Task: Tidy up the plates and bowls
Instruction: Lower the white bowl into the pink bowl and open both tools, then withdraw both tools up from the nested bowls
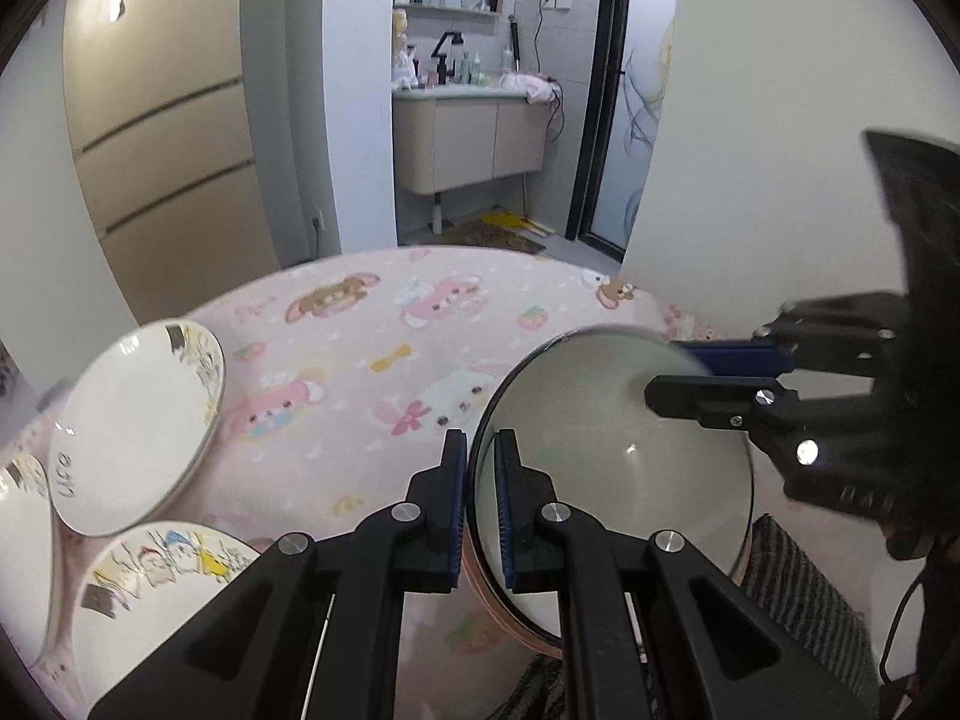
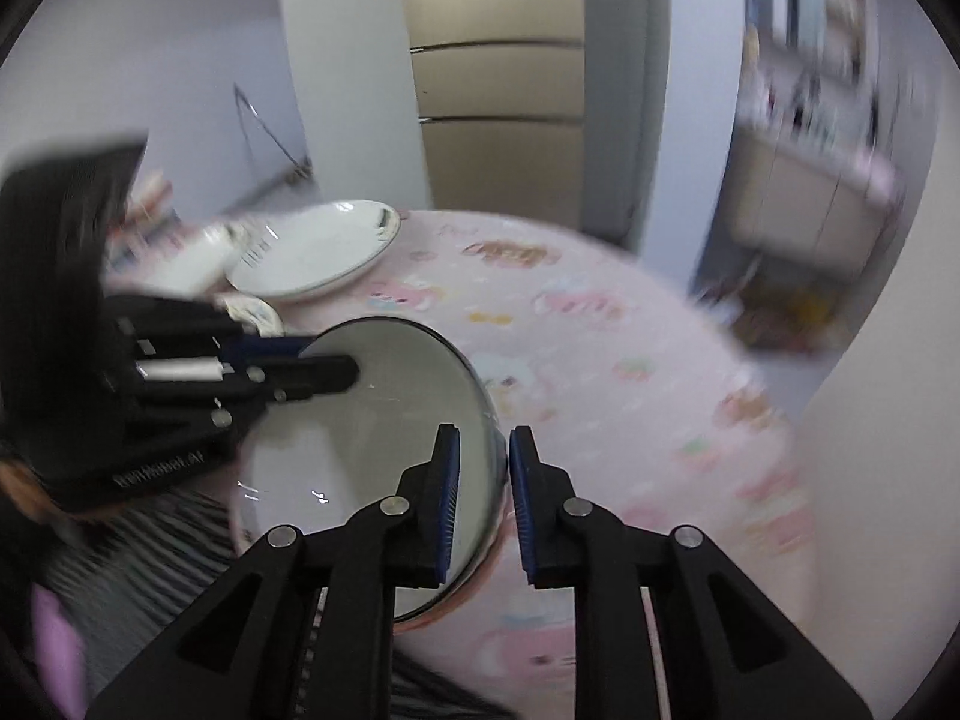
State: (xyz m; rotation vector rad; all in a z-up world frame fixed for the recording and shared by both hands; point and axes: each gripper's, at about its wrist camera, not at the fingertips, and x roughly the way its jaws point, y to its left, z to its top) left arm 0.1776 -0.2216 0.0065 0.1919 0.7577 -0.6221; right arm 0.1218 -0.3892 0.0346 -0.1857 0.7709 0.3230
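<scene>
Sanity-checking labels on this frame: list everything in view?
bowl: 1, grey-white inside, black rim, pinkish outside, near table edge
plates: 3, white, some with cartoon print, overlapping at table's left
tablecloth: 1, pink cartoon print, covers table
drawer cabinet: 1, beige, back left
bathroom vanity: 1, beige, through doorway, bottles on top
striped fabric: grey, person's clothing, under bowl's right side
left claw: black, blue pads, shut on bowl's near rim
right claw: black, blue pads, straddles bowl rim; grip unclear
</scene>
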